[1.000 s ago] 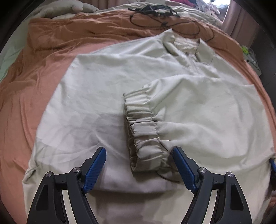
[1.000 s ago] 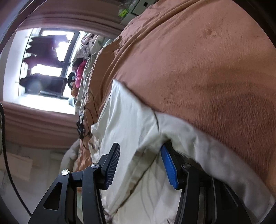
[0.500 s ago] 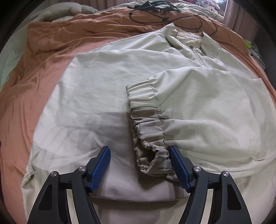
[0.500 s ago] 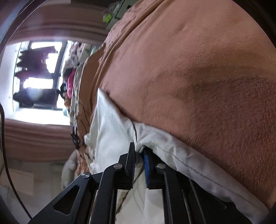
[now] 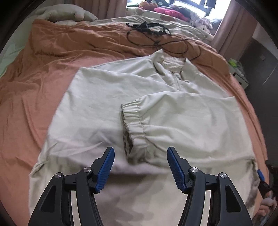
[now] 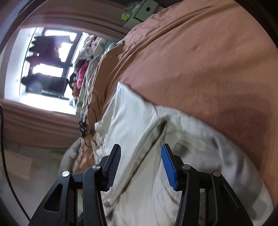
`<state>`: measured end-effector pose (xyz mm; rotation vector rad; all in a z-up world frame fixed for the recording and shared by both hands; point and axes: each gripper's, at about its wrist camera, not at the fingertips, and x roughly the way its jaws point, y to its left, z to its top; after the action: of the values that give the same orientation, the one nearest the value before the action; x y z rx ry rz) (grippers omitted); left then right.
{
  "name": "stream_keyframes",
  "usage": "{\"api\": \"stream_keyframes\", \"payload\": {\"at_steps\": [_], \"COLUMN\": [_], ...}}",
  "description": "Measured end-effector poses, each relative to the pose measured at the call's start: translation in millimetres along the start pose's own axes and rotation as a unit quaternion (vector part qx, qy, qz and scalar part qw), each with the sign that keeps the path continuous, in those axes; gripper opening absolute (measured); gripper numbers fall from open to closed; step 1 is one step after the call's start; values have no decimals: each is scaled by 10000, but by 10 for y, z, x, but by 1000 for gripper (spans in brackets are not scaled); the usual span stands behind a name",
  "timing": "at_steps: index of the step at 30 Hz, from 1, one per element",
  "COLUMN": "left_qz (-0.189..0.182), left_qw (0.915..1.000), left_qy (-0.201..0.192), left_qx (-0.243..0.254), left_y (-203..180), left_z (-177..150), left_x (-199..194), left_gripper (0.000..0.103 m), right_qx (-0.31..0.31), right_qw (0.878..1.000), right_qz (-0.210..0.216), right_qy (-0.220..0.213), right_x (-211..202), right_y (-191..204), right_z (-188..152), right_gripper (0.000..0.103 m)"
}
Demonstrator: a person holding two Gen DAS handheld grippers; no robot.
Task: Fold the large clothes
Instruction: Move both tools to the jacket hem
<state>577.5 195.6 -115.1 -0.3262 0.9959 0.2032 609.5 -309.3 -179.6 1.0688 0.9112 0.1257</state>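
A large pale beige jacket (image 5: 107, 104) lies spread on the orange bed cover (image 5: 34, 83), collar far from me. Its right sleeve is folded across the body, and the elastic cuff (image 5: 133, 125) lies at the middle. My left gripper (image 5: 140, 154) is open and empty, hovering just behind the cuff. My right gripper (image 6: 140, 153) is open at the jacket's right edge (image 6: 139, 121), with the fabric lying between its jaws; the view is tilted sideways. The right gripper's blue tip also shows in the left wrist view (image 5: 260, 175) at the jacket's right hem.
A tangle of black cable (image 5: 152, 33) lies on the bed beyond the collar. Pillows (image 5: 64, 14) and piled clothes (image 5: 170, 12) sit by the window. A white box (image 5: 240, 76) stands past the bed's right edge.
My right gripper, shut on the jacket's edge half a second ago, has opened. My left gripper has pulled back and risen, so the cuff now lies ahead of its fingers.
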Motion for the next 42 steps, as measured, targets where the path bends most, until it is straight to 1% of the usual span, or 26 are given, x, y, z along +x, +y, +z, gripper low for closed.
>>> {"api": "stream_keyframes", "payload": {"at_steps": [2, 3, 4, 6, 8, 9, 10, 12, 19, 26, 33, 40, 42], "left_qz": [-67, -102, -138, -214, -312, -339, -365, -477, -615, -662, -644, -659, -660], "left_qw": [10000, 9999, 9998, 9994, 9988, 9984, 9982, 9972, 9948, 9939, 9926, 9906, 9901], "left_qy": [-42, -62, -80, -135, -199, -226, -241, -277, -455, -634, -783, -880, -901], "left_qx": [-23, -50, -95, -217, -323, -382, -422, -513, -678, -617, -666, -809, -854], "left_y": [42, 71, 108, 190, 257, 298, 328, 401, 620, 830, 1177, 1522, 1590], "left_z": [-41, -60, -85, -142, -198, -233, -257, -314, -523, -794, -1198, -1656, -1768], "left_x": [-129, -195, -266, -399, -522, -596, -647, -762, -1109, -1430, -1703, -1910, -1944], "left_gripper": [65, 66, 70, 77, 81, 83, 86, 88, 90, 90, 90, 89, 89], "right_qx": [-262, -364, -487, -599, -700, -740, -823, -934, -1233, -1663, -2093, -2459, -2493], "right_qw": [9996, 9992, 9986, 9979, 9971, 9968, 9960, 9949, 9914, 9841, 9746, 9648, 9637], "right_qz": [-52, -105, -171, -218, -257, -287, -339, -390, -427, -607, -779, -926, -946], "right_qy": [106, 115, 106, 95, 121, 111, 71, 23, -120, -156, -181, -135, -124], "right_x": [-76, -113, -175, -287, -407, -457, -546, -667, -1103, -1355, -1616, -1889, -1955], "right_y": [61, 78, 96, 95, 111, 118, 137, 176, 319, 417, 429, 341, 297], "right_z": [-113, -157, -210, -258, -299, -316, -335, -358, -463, -624, -772, -909, -937], "right_gripper": [50, 55, 61, 66, 75, 83, 89, 93, 93, 93, 93, 93, 93]}}
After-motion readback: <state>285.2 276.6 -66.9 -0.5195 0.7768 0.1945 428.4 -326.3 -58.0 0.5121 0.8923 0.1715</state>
